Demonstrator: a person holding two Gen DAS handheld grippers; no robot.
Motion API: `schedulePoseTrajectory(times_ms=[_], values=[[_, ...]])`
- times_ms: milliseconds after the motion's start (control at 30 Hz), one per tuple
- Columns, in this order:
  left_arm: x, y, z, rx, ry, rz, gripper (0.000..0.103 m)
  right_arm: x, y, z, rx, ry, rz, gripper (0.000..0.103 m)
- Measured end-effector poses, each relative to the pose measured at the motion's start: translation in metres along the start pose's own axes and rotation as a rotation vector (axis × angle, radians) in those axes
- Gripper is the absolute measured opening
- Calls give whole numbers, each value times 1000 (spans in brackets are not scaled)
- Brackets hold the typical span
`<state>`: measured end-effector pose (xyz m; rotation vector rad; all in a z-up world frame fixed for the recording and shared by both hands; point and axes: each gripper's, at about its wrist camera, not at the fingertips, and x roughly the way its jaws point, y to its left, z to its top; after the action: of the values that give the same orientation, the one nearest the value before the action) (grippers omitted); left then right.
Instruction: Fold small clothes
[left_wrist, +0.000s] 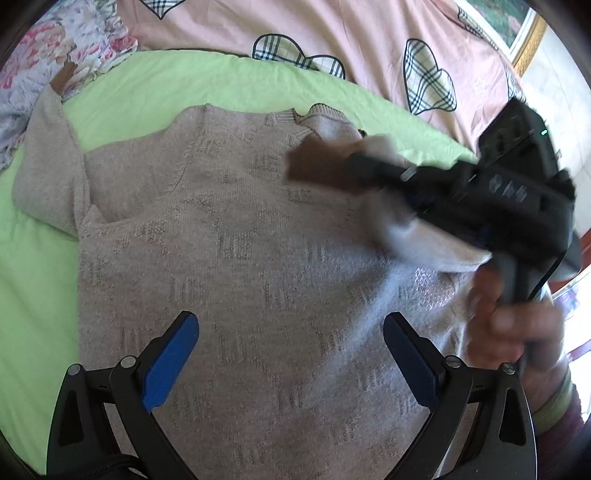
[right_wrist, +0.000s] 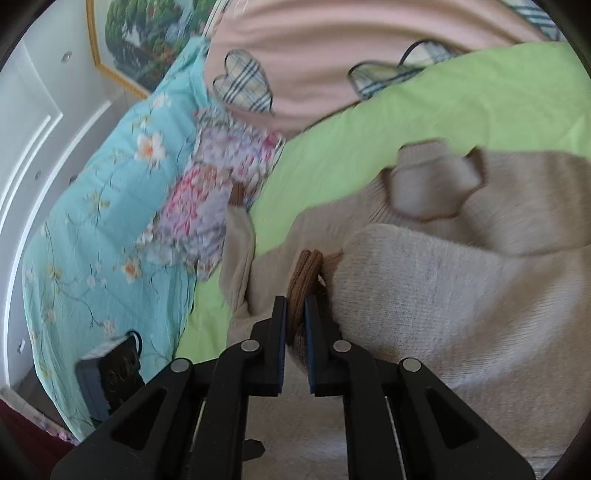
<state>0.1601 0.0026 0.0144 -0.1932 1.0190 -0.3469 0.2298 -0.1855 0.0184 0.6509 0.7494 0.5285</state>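
**Right claw clamped on brown sleeve cuff, left claw wide apart over sweater body**

Right gripper (right_wrist: 295, 314): fingers pressed together on the brown ribbed cuff (right_wrist: 304, 275) of the sweater's sleeve (right_wrist: 443, 306). Cuff sticks straight out past the fingertips; the sleeve trails back to the right of the claw, draped over the sweater body. In the left wrist view the same gripper (left_wrist: 354, 166) is motion-blurred, pointing left across the sweater's upper right, cuff (left_wrist: 310, 166) at its tip, the person's right hand (left_wrist: 513, 321) on the handle.

Left gripper (left_wrist: 291, 332): blue-padded fingers (left_wrist: 170, 362) spread wide, nothing between them, hovering above the lower middle of the sweater; contact with the knit can't be told.

Beige knit sweater (left_wrist: 240, 258): lies flat on the green sheet (left_wrist: 166, 85), directly ahead of and under the left claw. Long axis runs away from that claw, ribbed neckline (left_wrist: 291, 118) at the far end, hem end toward the camera. The other sleeve (left_wrist: 48, 158) lies along the sweater's left side, angled up and outward, its brown cuff (left_wrist: 62, 79) at the edge of the floral quilt (left_wrist: 55, 48).

Beyond: pink bedcover with plaid hearts (left_wrist: 369, 37) past the sheet's far edge, turquoise floral quilt (right_wrist: 92, 221), gold-framed picture (right_wrist: 147, 40) on the wall.
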Motion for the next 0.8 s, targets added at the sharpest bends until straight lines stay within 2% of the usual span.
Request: schedulePoseTrajectory(times_ms=[33, 100, 167, 233, 333, 433, 467, 500, 533, 567, 633, 733, 767, 800], values=[[2, 2, 2, -2, 2, -8, 100, 6, -1, -2, 8, 17, 0, 15], [11, 5, 8, -5, 11, -21, 100, 15, -6, -7, 44, 47, -7, 16], [27, 6, 15, -16, 35, -38, 100, 9, -12, -12, 74, 38, 9, 19], [43, 6, 24, -37, 63, -66, 100, -7, -15, -16, 82, 4, 3, 37], [56, 6, 37, -63, 66, -79, 100, -32, -14, -23, 92, -66, -27, 39], [64, 7, 52, -101, 36, -150, 96, -73, -18, -33, 125, -156, -87, 39], [67, 7, 56, -113, 28, -176, 86, -85, -19, -37, 137, -183, -105, 39], [70, 6, 59, -118, 24, -193, 60, -92, -19, -40, 144, -200, -115, 39], [73, 5, 60, -121, 24, -211, 41, -103, -20, -46, 151, -221, -131, 39], [73, 4, 60, -122, 29, -214, 13, -110, -21, -49, 158, -236, -143, 39], [58, 1, 56, -116, -13, -206, 13, -127, -23, -57, 175, -267, -165, 39], [12, 3, 43, -70, -169, -161, 12, -155, -29, -68, 188, -316, -214, 39], [7, 8, 39, -75, -184, -173, 12, -162, -31, -70, 188, -330, -241, 39], [6, 14, 35, -78, -183, -194, 18, -169, -34, -72, 190, -343, -269, 39]])
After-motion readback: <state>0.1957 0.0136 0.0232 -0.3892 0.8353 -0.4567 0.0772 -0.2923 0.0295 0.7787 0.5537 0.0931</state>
